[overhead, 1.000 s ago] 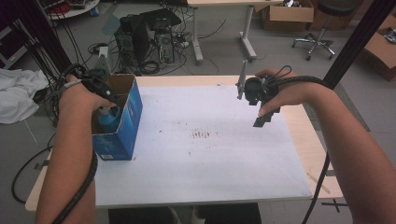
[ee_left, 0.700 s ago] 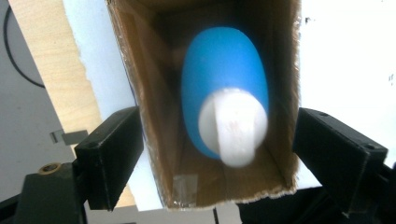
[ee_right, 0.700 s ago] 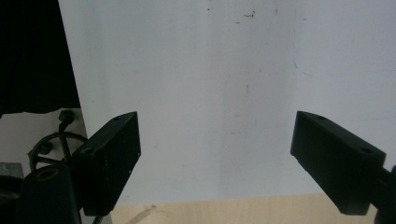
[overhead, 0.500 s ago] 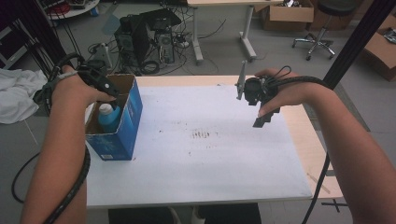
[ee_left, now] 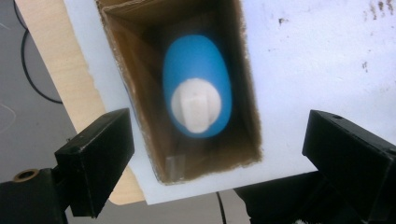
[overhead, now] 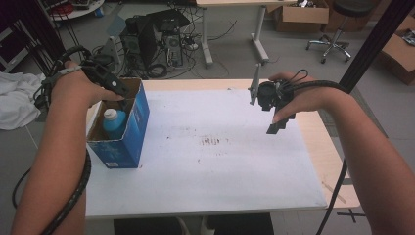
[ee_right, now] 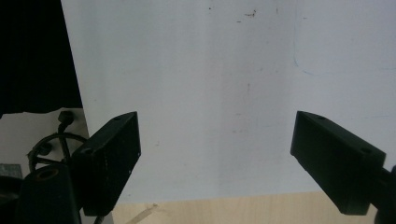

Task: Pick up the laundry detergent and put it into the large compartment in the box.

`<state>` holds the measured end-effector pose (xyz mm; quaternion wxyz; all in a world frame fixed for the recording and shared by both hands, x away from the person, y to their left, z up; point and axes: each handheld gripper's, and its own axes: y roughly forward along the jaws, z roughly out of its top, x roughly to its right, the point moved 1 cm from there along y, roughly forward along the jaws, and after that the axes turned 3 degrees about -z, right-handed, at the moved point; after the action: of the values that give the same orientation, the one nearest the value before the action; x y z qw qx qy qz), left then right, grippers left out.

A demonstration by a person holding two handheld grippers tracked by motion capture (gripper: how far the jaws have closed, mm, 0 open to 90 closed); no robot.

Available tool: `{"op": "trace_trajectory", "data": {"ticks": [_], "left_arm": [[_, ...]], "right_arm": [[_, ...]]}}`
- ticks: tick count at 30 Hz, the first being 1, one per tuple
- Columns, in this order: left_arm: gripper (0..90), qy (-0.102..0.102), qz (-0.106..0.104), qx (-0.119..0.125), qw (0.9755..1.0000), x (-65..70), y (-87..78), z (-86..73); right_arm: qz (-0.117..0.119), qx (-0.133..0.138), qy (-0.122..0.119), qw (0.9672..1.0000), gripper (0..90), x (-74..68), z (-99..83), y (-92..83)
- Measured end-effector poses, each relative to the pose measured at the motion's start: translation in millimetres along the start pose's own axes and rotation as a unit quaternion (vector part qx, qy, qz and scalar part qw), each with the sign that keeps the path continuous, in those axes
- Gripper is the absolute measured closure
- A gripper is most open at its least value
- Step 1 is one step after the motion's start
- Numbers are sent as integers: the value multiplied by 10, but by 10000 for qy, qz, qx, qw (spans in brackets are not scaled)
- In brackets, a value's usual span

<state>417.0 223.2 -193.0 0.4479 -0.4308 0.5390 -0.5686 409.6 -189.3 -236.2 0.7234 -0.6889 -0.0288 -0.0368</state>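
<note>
A box [overhead: 125,139] is placed on the left part of the table [overhead: 220,181], near its left edge. A bottle [overhead: 113,122] is stood upright inside the box. The left gripper [overhead: 117,90] is held above the box opening. The right gripper [overhead: 276,125] is held over the right part of the table, well apart from the box.
</note>
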Motion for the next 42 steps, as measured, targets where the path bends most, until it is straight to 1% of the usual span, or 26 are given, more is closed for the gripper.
{"op": "trace_trajectory", "data": {"ticks": [3,7,8,12,13,16,18,20,23,24,25,26,27,28,30,33,34,35,36,37,38,39,41,42], "left_arm": [[92,20,7,22,10000,34,-19,3],[80,177,27,25,9998,124,-70,10],[79,177,27,25,9998,124,-70,10],[62,364,12,74,9993,219,-130,23],[59,373,-3,101,9993,243,-141,26],[25,491,17,82,9988,306,-164,37],[1,592,8,74,9982,359,-172,42],[1,703,-33,104,9975,411,-174,50],[1,986,-86,121,9950,492,-170,65],[1,986,-86,121,9950,492,-170,65],[1,1086,-99,131,9939,526,-164,69],[1,1243,-93,117,9921,567,-155,74],[1,1435,-76,72,9896,630,-141,76],[1,1532,-77,91,9881,665,-141,79],[1,1767,-123,108,9841,739,-138,82],[1,2158,-202,172,9761,857,-139,82],[1,2312,-246,185,9724,900,-140,79],[1,2312,-246,185,9724,900,-140,79],[1,2539,-309,162,9666,950,-140,78],[1,2857,-325,198,9576,1033,-131,73],[1,3010,-354,196,9528,1079,-122,70],[1,3010,-354,196,9528,1079,-122,70],[1,3343,-421,140,9414,1187,-95,58],[1,3524,-461,117,9346,1236,-78,52]], "right_arm": [[2,8,-1,10000,160,0,-1,2],[0,27,-26,10000,160,0,1,5],[0,27,-26,10000,160,0,1,5],[1,30,-7,10000,160,1,-11,-2],[9,22,6,10000,160,-2,-14,-4],[2,31,-3,10000,160,0,-21,-8],[3,34,0,10000,160,-1,-26,-10],[16,27,26,10000,160,-1,-32,-12],[19,21,29,10000,160,3,-37,-12],[19,21,29,10000,160,3,-37,-12],[18,19,32,10000,160,3,-37,-11],[22,5,36,10000,160,4,-38,-12],[22,0,38,10000,160,4,-39,-14],[16,5,37,10000,161,4,-41,-15],[24,4,58,10000,160,6,-49,-21],[28,-28,80,10000,160,12,-63,-16],[24,-27,88,10000,160,13,-67,-12],[24,-43,83,10000,160,16,-70,-14],[24,-43,83,10000,160,16,-70,-14],[23,-36,112,9999,160,21,-77,-19],[27,-41,123,9999,160,23,-79,-22],[27,-41,123,9999,160,23,-79,-22],[24,-31,147,9999,160,36,-86,-30],[22,-37,164,9999,160,40,-89,-31]]}}
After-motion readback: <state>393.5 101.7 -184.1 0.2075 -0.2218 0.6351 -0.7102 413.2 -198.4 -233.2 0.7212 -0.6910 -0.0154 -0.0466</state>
